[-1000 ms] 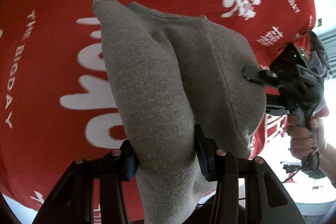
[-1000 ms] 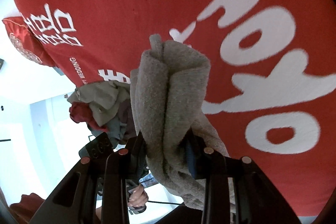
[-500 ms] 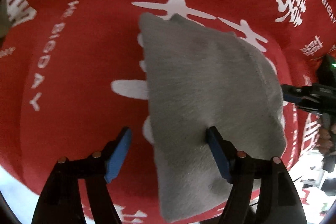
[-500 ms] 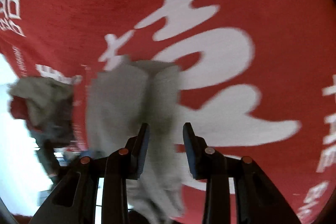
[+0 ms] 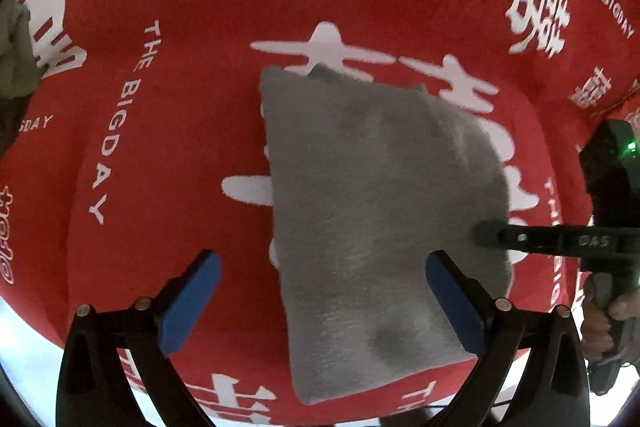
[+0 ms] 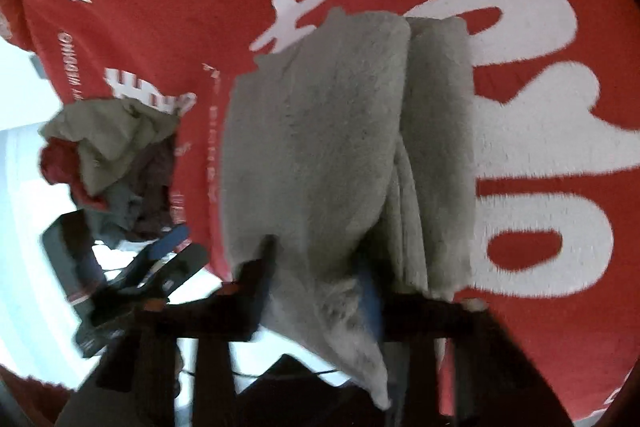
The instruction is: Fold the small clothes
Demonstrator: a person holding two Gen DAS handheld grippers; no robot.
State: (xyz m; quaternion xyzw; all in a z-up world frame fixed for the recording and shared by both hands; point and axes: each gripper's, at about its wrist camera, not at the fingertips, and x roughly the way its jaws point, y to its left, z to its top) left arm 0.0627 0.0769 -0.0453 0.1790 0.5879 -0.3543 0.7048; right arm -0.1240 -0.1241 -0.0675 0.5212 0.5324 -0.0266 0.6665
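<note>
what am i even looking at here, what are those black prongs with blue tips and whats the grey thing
These are two views from small fisheye cameras, one mounted on each of two handheld grippers a person uses to fold clothes. The black prongs are the gripper fingers; the blue tips are their pads.

In the left wrist view, the left gripper is open, with the grey folded garment lying on the red cloth with white lettering. At the right edge is the right gripper, reaching the garment's edge.

In the right wrist view, blurred, the same garment fills the middle; whether those jaws are clamped on it is unclear. A pile of other clothes sits to the left.
</note>
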